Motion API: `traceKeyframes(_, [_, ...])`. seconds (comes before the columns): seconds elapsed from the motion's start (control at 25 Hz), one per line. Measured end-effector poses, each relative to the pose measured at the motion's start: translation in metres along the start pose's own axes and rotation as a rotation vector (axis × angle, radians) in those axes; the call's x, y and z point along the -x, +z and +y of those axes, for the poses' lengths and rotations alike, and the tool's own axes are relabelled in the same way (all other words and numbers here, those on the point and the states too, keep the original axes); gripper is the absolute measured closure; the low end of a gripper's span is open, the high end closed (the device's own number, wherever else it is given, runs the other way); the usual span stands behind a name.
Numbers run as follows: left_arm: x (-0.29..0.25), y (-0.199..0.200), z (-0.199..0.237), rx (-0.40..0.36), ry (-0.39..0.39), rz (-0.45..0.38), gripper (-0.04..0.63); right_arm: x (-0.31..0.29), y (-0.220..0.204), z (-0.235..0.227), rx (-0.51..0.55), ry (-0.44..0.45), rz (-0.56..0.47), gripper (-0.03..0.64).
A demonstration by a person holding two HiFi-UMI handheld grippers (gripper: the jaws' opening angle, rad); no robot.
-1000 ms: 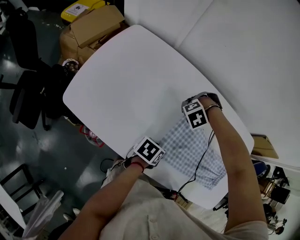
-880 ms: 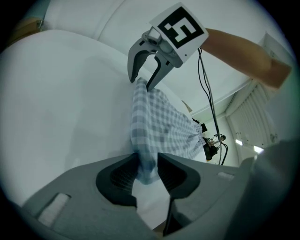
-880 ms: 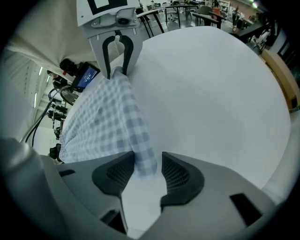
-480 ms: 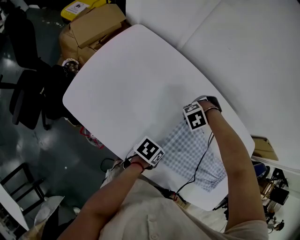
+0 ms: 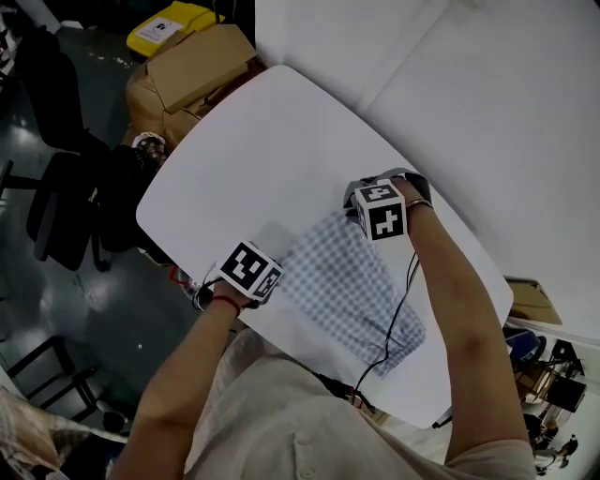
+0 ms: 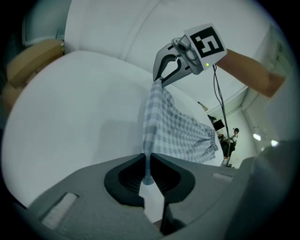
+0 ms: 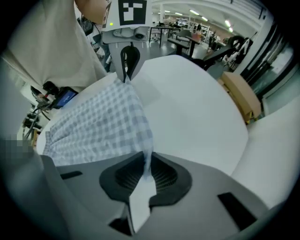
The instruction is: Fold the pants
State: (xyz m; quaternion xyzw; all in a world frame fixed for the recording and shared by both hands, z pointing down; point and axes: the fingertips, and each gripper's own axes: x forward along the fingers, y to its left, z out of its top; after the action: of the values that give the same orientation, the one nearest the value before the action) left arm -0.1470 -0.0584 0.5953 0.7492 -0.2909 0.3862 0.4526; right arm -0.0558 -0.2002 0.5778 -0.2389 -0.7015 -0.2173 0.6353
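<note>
Blue-and-white checked pants [image 5: 347,281] lie spread on the white table [image 5: 253,141], reaching toward its near right edge. My left gripper [image 5: 267,272] is shut on one corner of the pants [image 6: 154,122]; its jaws have just been closing with the cloth between them. My right gripper [image 5: 361,208] is shut on the other corner of the same edge [image 7: 108,122], its jaws also just closed on cloth. The held edge is stretched taut and lifted between the two grippers. In the left gripper view the right gripper [image 6: 159,79] shows pinching the cloth; in the right gripper view the left gripper [image 7: 125,75] does the same.
Cardboard boxes [image 5: 197,61] and a yellow case [image 5: 173,23] stand on the floor beyond the table's far left corner. A black chair [image 5: 61,202] is at the left. A black cable [image 5: 398,309] runs from my right gripper across the pants.
Both grippers closed on the pants' edge and pulled it left across the table, lifting it a little. The cloth now lies further left.
</note>
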Motion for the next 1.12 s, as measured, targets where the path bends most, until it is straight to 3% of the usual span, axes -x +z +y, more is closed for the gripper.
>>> traceKeyframes(0.2, [0.074, 0.053, 0.071, -0.154, 0.269, -0.014, 0.552, 0.048, 0.017, -0.075, -0.057, -0.289, -0.075, 0.563])
traceKeyframes(0.32, [0.119, 0.081, 0.083, -0.214, 0.350, -0.041, 0.552, 0.081, 0.022, -0.101, -0.096, -0.394, -0.115, 0.563])
traceKeyframes(0.56, [0.149, 0.087, 0.043, -0.289, 0.323, -0.060, 0.552, 0.117, 0.023, -0.087, -0.115, -0.469, -0.174, 0.563])
traceKeyframes(0.84, [0.130, 0.053, -0.048, -0.391, 0.236, -0.054, 0.552, 0.132, 0.009, 0.001, -0.104, -0.526, -0.218, 0.561])
traceKeyframes(1.12, [0.091, 0.019, -0.106, -0.428, 0.221, 0.009, 0.552, 0.115, -0.004, 0.084, -0.054, -0.481, -0.172, 0.561])
